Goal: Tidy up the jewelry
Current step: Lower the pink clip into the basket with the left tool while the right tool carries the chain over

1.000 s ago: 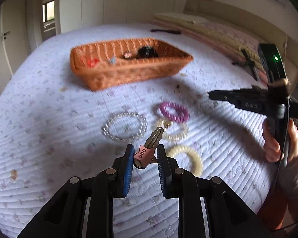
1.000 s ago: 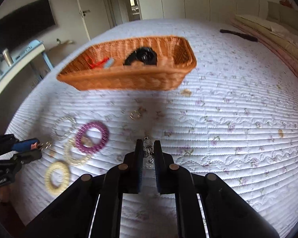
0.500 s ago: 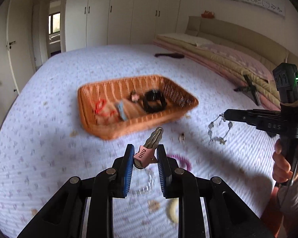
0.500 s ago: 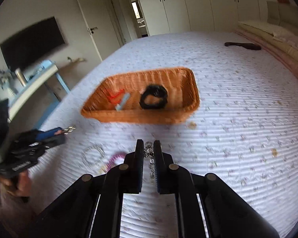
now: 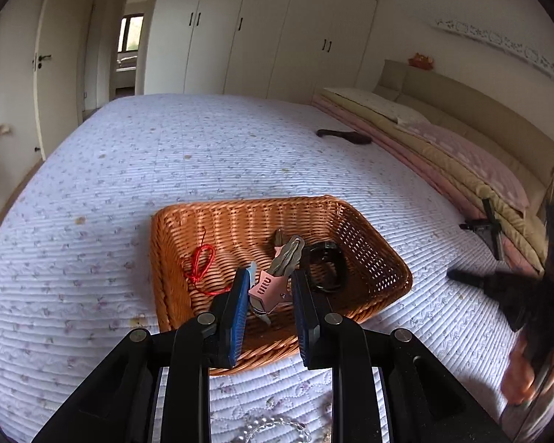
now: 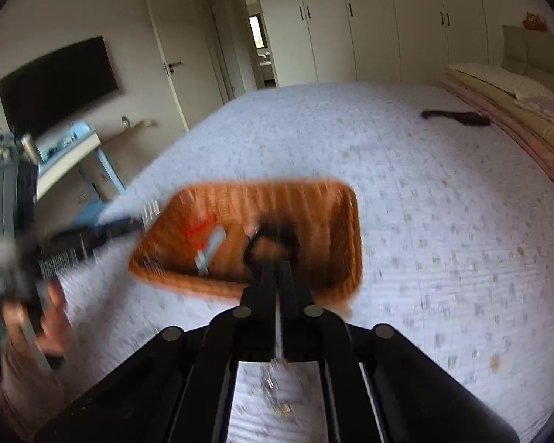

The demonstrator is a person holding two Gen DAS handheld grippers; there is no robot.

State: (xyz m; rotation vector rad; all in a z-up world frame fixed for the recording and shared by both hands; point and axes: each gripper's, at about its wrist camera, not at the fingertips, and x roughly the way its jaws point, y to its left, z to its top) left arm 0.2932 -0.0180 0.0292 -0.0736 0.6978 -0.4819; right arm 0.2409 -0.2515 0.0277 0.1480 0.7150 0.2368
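My left gripper [image 5: 269, 277] is shut on a pink hair clip [image 5: 267, 291] whose metal beak points forward over the orange wicker basket [image 5: 380, 243]. In the basket lie a red cord [image 5: 203, 262], a black ring [image 5: 325, 265] and a small blue piece. My right gripper [image 6: 277, 269] is shut on a thin silver chain [image 6: 273, 384] that dangles under its fingers, just short of the basket's near wall [image 6: 188, 280]. This view is blurred. The right gripper [image 5: 458, 276] also shows at the right of the left wrist view, and the left gripper [image 6: 129, 225] at the basket's left corner.
A clear bead bracelet [image 5: 273, 432] lies on the quilted bed cover at the bottom edge. A dark object [image 5: 343, 136] sits far back on the bed. Folded bedding [image 5: 461, 155] and a black stand [image 5: 487, 229] line the right side. A blue table [image 6: 74, 144] stands beside the bed.
Both grippers have risen and moved toward the basket. The left one now holds the clip over it. The bracelets on the bed have dropped out of view below.
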